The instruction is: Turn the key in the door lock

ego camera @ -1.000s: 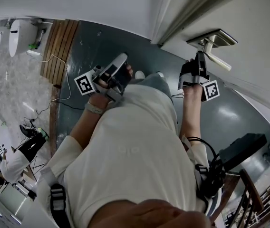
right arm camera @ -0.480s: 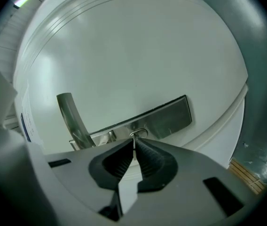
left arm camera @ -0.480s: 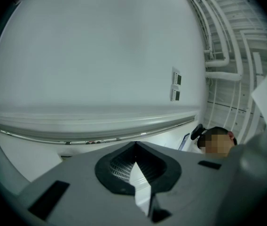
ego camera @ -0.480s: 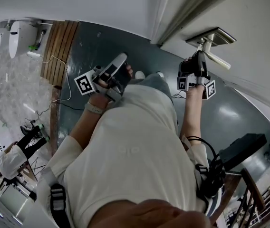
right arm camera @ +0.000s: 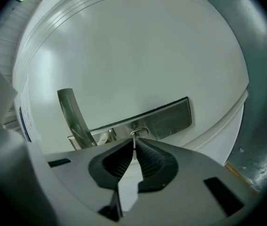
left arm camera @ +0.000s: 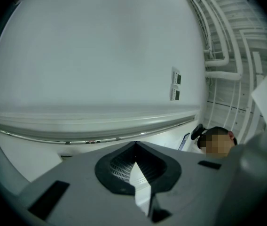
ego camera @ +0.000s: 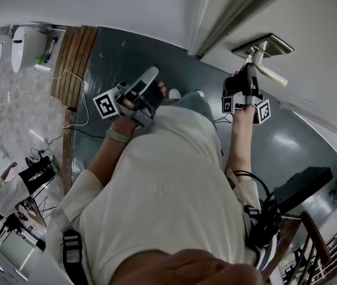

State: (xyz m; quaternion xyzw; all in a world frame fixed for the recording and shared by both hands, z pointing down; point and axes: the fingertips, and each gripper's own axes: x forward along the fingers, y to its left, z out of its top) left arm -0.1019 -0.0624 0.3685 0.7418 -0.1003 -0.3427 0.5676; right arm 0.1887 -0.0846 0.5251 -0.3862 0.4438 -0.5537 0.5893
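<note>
right gripper [right arm camera: 134,144] pinches the thin silver key [right arm camera: 134,136], edge-on in the lock plate [right arm camera: 168,118] near the door [right arm camera: 138,55] edge, handle [right arm camera: 71,111] beside; left gripper [left arm camera: 135,152] closed, empty.

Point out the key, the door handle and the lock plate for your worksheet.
key [right arm camera: 133,139]: right gripper view, its thin upright edge at the keyhole.
door handle [right arm camera: 71,112]: right gripper view, middle of the curved lever.
lock plate [right arm camera: 168,118]: right gripper view, bare right half of the metal plate.

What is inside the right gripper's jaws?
The right gripper pinches a thin silver metal key at the shiny steel lock plate. Its jaws hide most of the key.
</note>
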